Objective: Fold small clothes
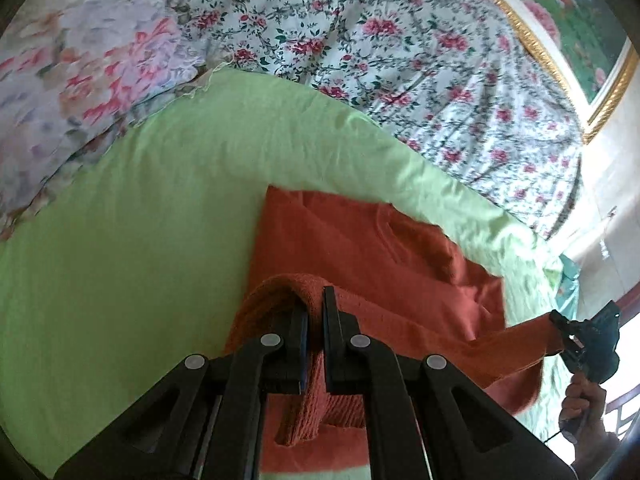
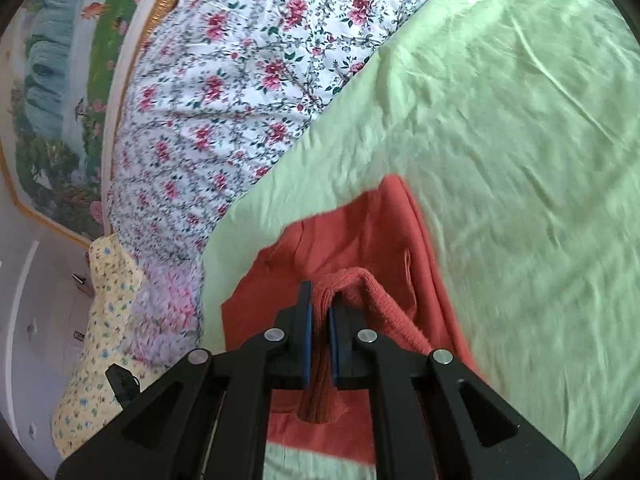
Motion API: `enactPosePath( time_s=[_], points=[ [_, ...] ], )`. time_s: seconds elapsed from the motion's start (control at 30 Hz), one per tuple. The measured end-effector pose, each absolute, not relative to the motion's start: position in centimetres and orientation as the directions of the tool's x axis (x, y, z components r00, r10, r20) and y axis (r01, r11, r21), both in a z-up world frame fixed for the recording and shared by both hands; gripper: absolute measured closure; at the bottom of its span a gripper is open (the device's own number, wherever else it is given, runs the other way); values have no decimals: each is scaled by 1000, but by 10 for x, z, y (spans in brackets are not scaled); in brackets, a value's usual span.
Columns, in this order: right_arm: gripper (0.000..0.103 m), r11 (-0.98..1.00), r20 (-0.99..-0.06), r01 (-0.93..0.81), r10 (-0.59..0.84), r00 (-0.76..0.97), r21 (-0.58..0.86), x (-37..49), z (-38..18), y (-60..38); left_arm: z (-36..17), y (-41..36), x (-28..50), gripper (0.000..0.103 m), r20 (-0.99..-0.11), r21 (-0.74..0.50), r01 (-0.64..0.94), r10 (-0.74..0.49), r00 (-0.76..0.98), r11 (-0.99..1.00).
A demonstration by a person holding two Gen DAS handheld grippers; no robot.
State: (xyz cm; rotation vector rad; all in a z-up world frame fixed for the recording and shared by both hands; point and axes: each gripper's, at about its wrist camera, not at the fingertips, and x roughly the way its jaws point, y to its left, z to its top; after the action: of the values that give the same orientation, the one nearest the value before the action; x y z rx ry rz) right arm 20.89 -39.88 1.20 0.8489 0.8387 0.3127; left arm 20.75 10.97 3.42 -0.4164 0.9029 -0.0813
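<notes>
Black linkage arms fill the bottom of both wrist views, and between them each gripper is clamped on a bunched ribbed hem of the orange garment point(image 1: 360, 248). Left gripper point(image 1: 315, 312): fingers drawn together on a thick fold at lower centre of its frame. Right gripper point(image 2: 320, 312): fingers likewise pinched on a similar fold at lower centre; it also shows at the lower right edge of the left view, holding a stretched corner. Garment body lies on the green sheet point(image 1: 140, 200), centre to lower right in the left view, with the floral bedding point(image 1: 400, 60) beyond in the upper frame. Judged risks: the folds are gripped near the fingertips, so pulling the two grippers apart could slip the knit free; uneven lift could skew the fold line; dragging could rumple the green sheet beneath.
</notes>
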Motion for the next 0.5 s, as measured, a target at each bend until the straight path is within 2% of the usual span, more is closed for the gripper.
enactPosePath(
  time_s=[0.17, 0.33, 0.4, 0.5],
  points=[
    [95, 639, -547, 106, 546, 634, 762, 255, -6, -407, 15, 112, 253, 100, -767, -373, -155, -210, 607, 915],
    [94, 634, -614, 195, 549, 567, 748, 289, -45, -414, -22, 118, 284, 98, -820, -348, -247, -166, 547, 904],
    [93, 638, -650, 241, 543, 532, 731, 296, -60, -416, -31, 118, 288, 92, -831, -340, -260, -160, 534, 904],
    [93, 612, -652, 276, 558, 513, 741, 301, -72, -422, -30, 121, 290, 89, -821, -355, -249, -173, 545, 901]
  ],
)
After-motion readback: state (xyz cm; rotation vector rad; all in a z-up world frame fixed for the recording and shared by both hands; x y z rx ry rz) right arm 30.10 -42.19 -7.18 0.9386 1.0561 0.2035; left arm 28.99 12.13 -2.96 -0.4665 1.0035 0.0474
